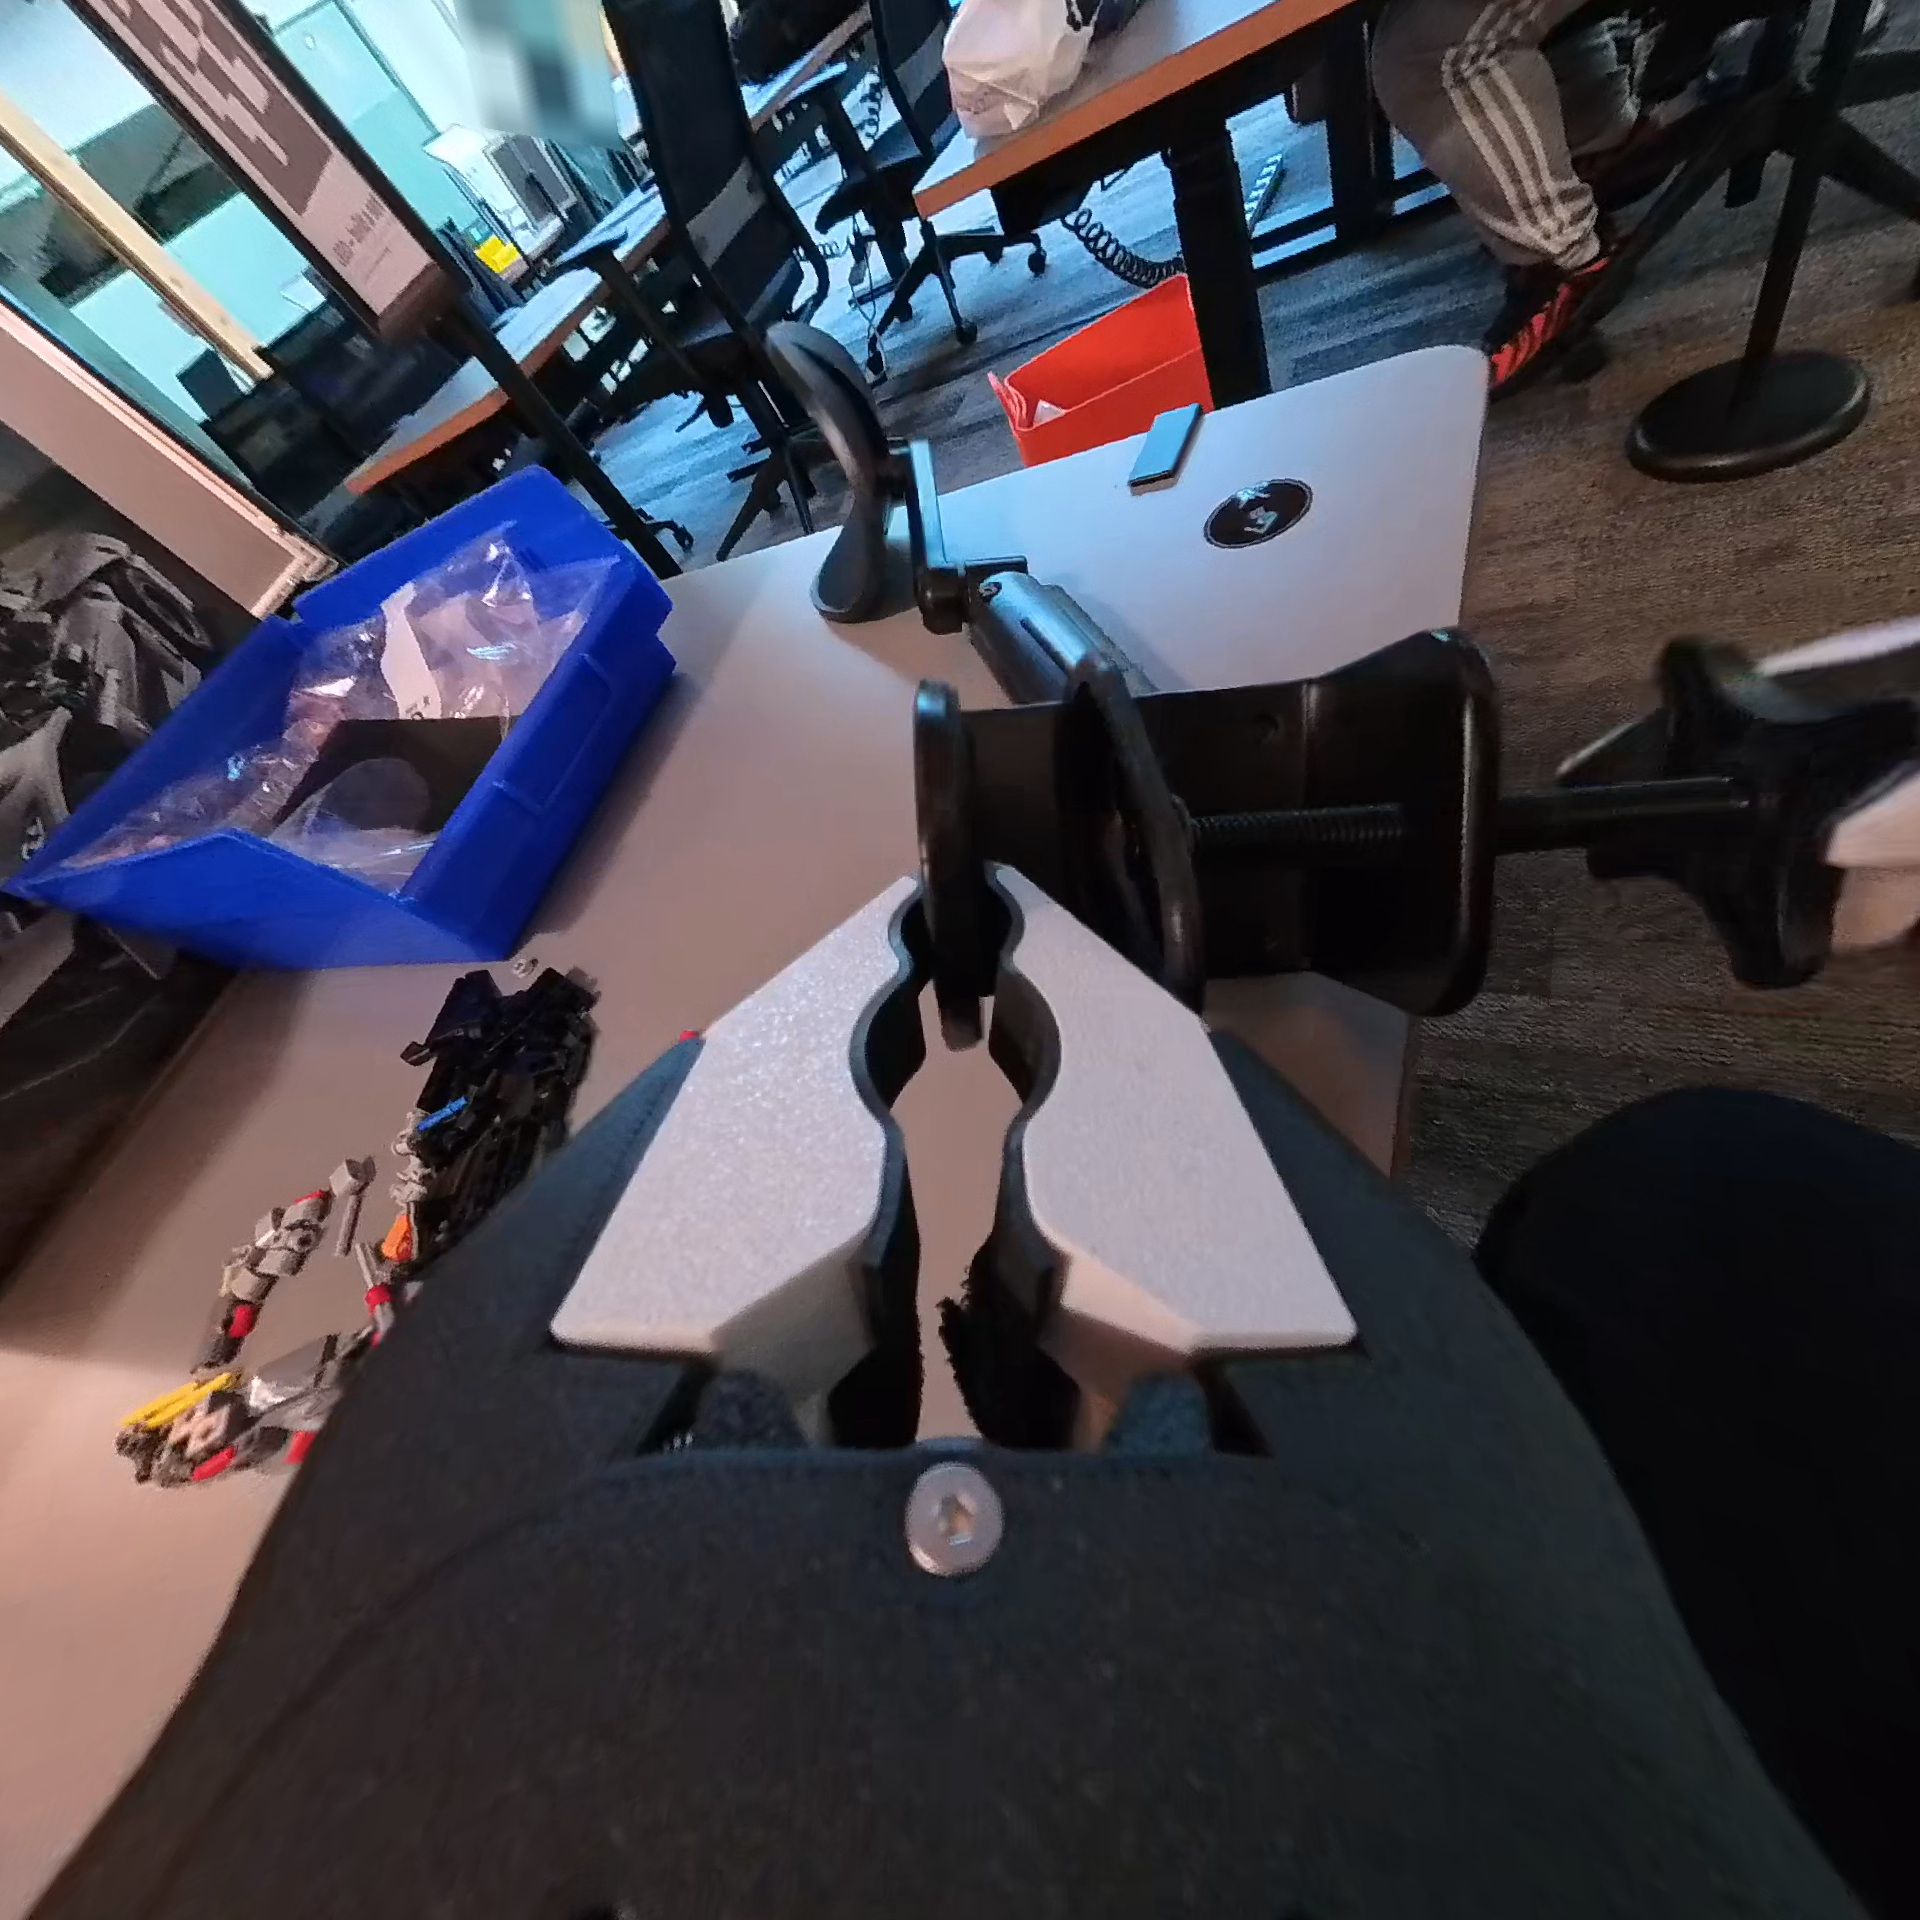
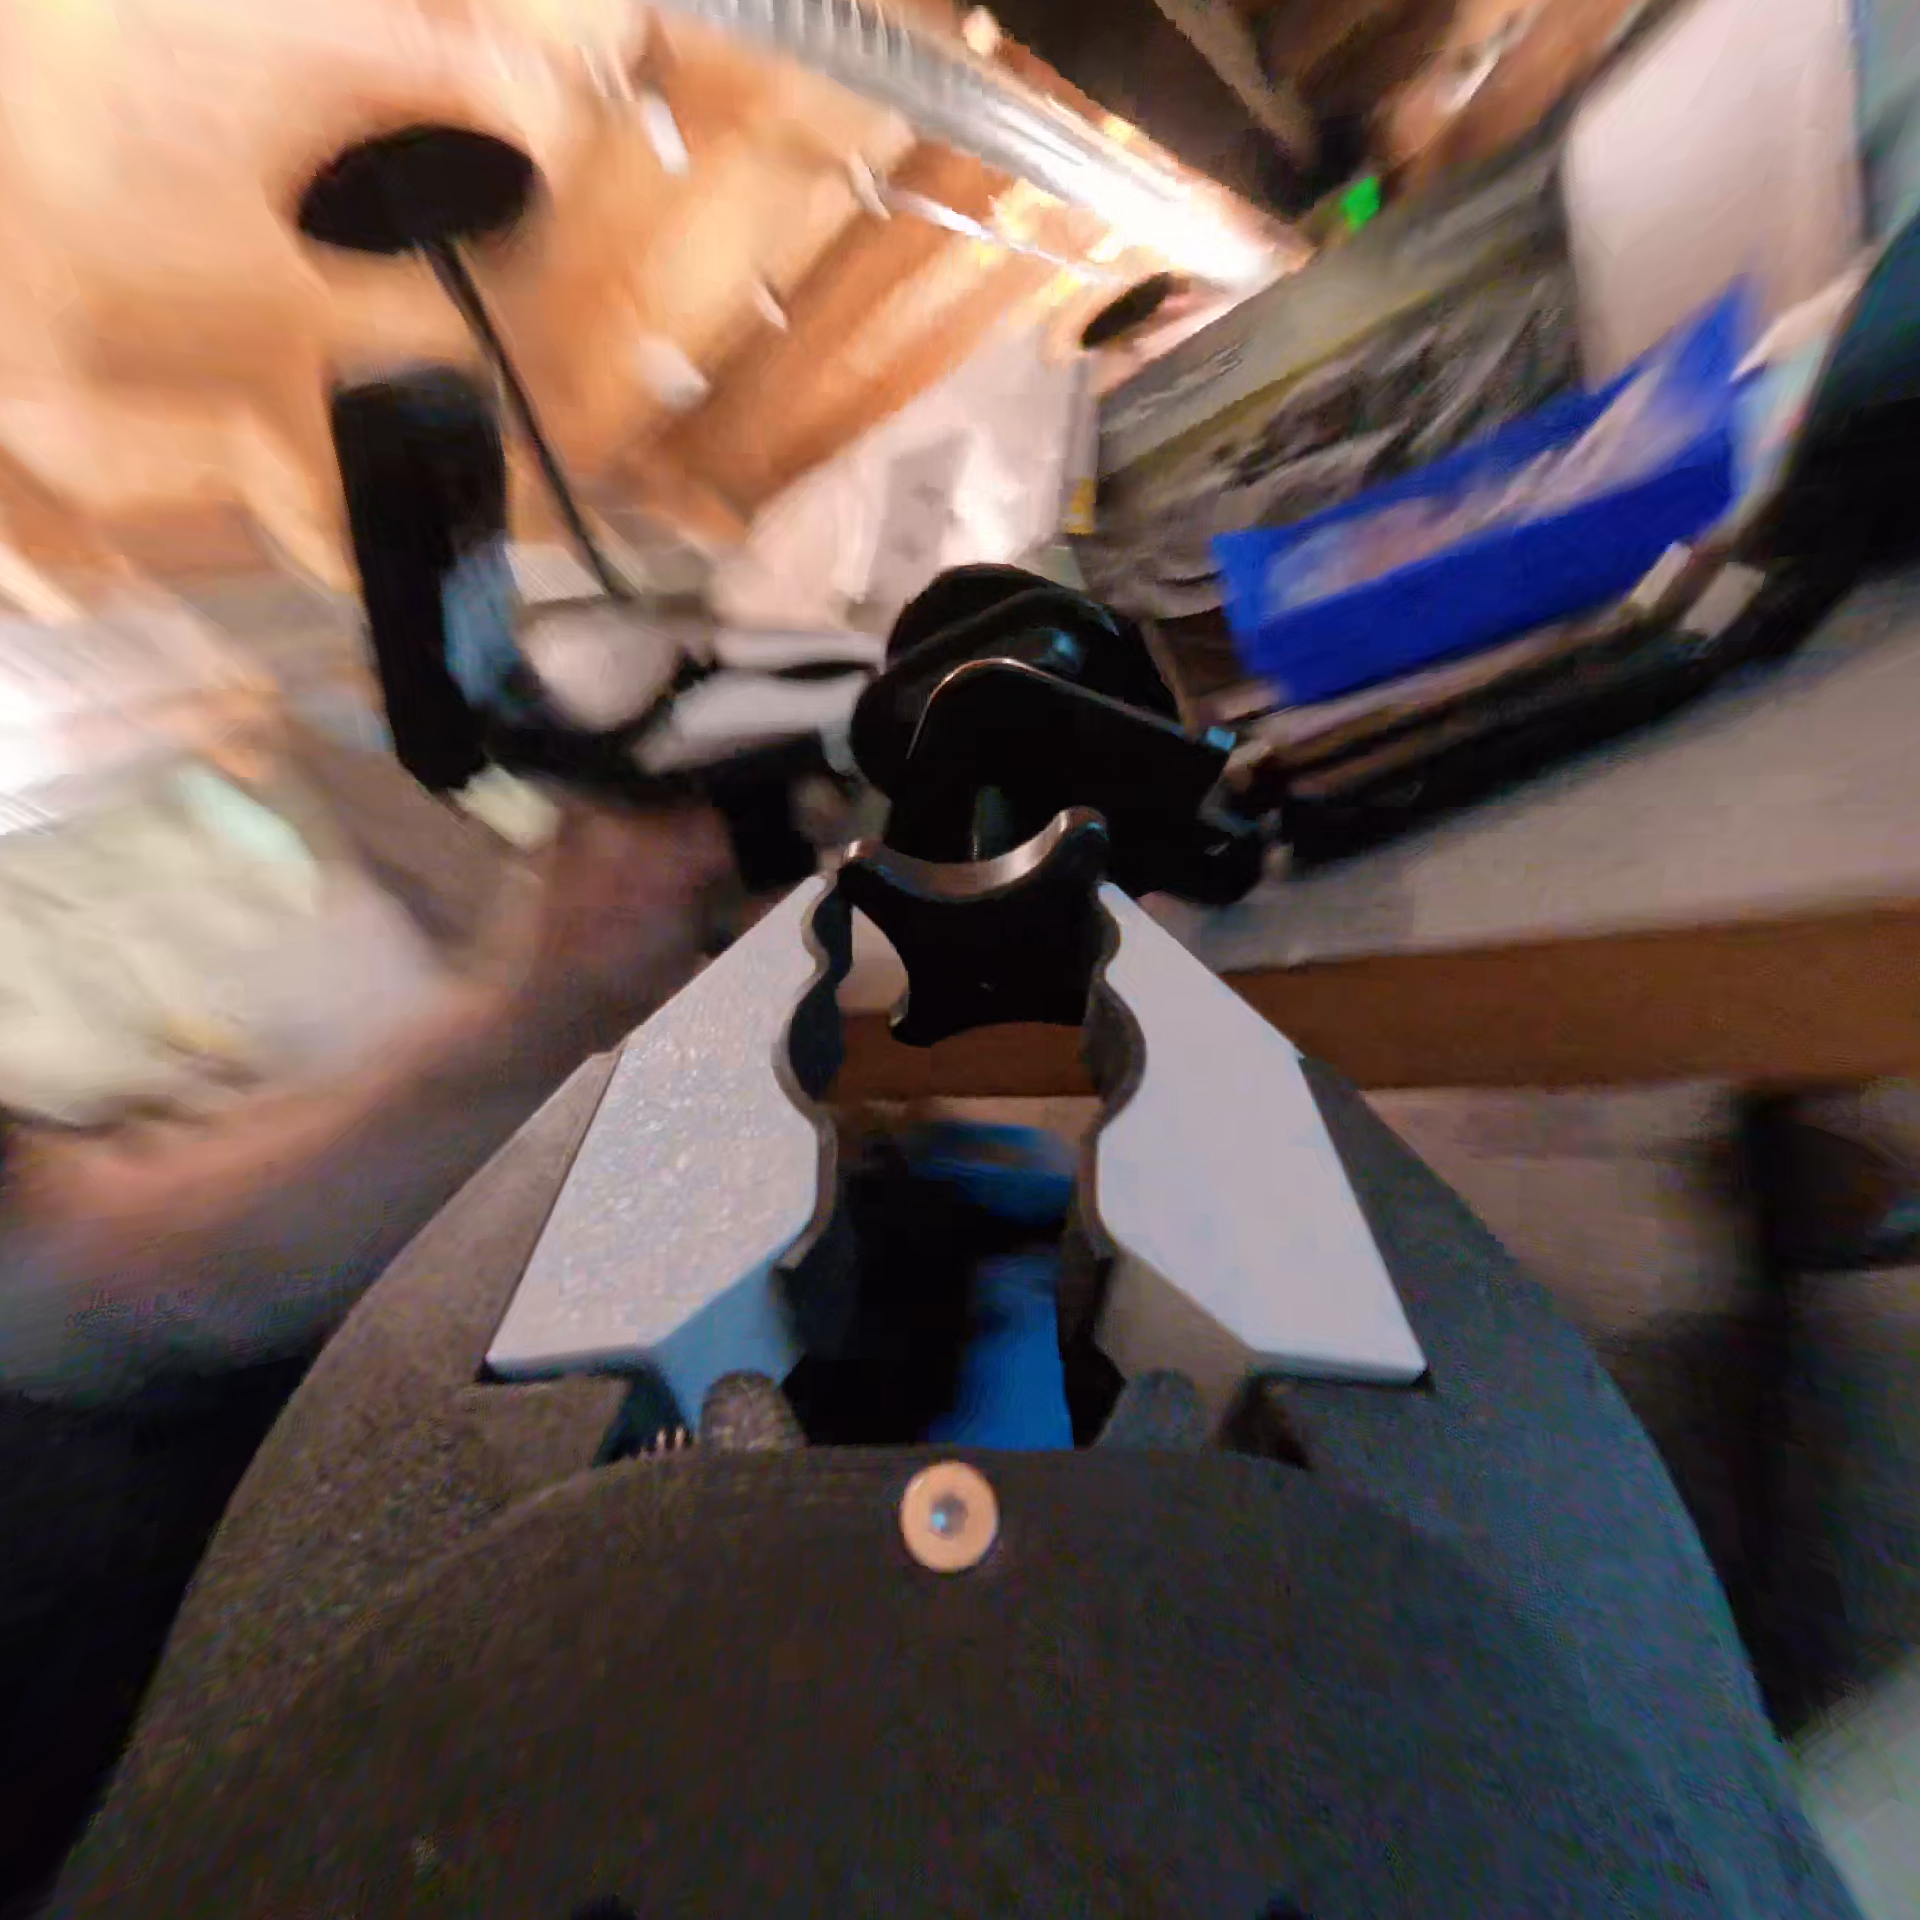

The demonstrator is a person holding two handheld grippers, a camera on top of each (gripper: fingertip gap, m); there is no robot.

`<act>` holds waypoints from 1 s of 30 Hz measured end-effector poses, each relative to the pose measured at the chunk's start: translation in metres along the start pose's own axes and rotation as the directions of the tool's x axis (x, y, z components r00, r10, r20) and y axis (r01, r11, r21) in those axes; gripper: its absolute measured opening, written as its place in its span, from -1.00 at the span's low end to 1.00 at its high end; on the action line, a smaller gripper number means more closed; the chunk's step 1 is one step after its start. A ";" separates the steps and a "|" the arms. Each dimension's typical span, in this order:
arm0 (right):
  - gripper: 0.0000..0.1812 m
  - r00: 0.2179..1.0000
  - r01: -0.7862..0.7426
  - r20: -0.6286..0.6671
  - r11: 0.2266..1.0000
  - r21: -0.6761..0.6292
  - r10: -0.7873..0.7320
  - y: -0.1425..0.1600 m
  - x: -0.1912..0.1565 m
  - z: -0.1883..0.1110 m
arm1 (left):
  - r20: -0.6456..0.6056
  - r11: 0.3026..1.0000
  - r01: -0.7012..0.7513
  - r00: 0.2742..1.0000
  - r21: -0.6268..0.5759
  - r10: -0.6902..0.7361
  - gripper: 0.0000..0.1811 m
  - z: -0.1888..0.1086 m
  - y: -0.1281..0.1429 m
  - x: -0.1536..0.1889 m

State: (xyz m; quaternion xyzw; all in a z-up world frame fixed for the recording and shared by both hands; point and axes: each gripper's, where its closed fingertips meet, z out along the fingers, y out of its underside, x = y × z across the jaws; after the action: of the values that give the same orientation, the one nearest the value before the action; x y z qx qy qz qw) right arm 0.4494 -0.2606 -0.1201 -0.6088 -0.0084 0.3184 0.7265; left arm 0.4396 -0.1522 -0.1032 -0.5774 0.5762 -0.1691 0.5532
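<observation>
clamp (image 1: 1247,831): black, screw horizontal, at the table (image 1: 790,748) edge, plate pinched by left gripper (image 1: 961,925)
knob (image 2: 977,951): black, star-shaped, pinched by right gripper (image 2: 971,935)

1. Left wrist view: looks forward and down along its fingers, close over the table (image 1: 748,790), facing the black clamp (image 1: 1226,821).
2. Right wrist view: looks from beyond the table edge, close behind the clamp's knob (image 2: 982,951).
3. Shared: clamp, blue bin (image 1: 343,727).
</observation>
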 end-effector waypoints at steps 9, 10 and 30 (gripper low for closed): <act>-0.35 0.474 0.780 -0.178 0.505 -0.370 -0.862 0.004 0.013 -0.014 | 0.008 1.000 0.029 1.000 0.005 -0.029 -0.95 0.000 0.000 -0.005; -0.22 0.674 0.660 -0.221 0.709 -0.247 -0.705 -0.005 0.008 -0.021 | 0.010 1.000 0.028 1.000 0.002 -0.028 -0.95 0.000 0.000 -0.006; -0.53 0.186 0.873 -0.083 0.203 -0.444 -0.979 0.017 0.021 0.002 | -0.017 0.996 0.082 0.996 -0.016 -0.082 -0.92 0.003 0.005 -0.008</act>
State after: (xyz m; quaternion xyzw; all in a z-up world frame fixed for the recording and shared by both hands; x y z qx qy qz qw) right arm 0.4579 -0.2483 -0.1428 -0.6202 -0.2989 -0.3139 0.6538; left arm 0.4372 -0.1427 -0.1040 -0.6034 0.5580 -0.1924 0.5363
